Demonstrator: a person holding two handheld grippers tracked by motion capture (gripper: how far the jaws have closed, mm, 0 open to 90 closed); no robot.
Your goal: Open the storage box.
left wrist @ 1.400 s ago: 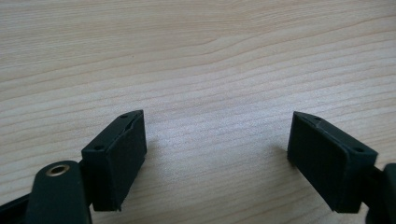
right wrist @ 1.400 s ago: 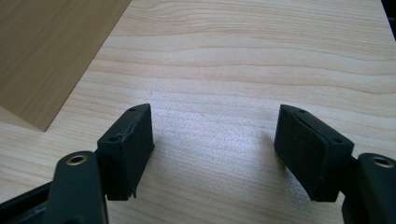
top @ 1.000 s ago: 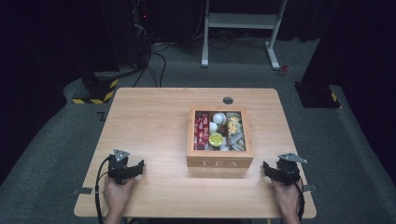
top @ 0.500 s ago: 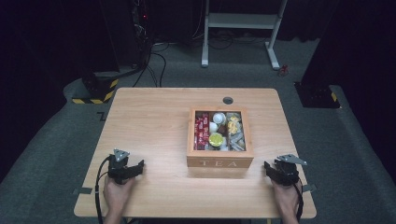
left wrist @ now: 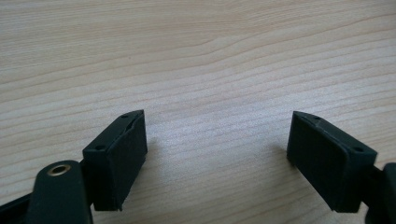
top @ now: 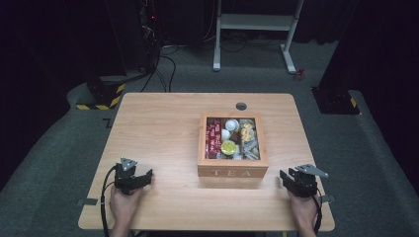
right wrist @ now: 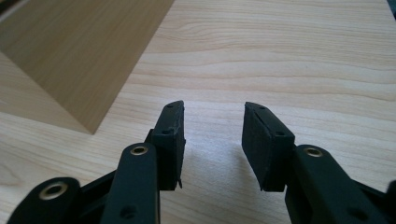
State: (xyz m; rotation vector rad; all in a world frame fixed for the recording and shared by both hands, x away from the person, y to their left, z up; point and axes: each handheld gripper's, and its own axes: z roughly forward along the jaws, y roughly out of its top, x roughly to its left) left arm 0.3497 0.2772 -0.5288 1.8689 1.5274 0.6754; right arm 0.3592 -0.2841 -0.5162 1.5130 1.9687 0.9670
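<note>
sitting square, the tea box [top: 232,170] runs front-to-back; both hand-held grippers, left [top: 146,176] and right [top: 285,176], spread empty.

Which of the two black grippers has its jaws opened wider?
The left black gripper: its jaws stand far apart, while the right black gripper shows a narrower gap.

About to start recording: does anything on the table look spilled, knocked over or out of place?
Nothing stands out. The tea box sits square on the table, its contents inside it; both grippers, left and right, rest open and empty.
</note>
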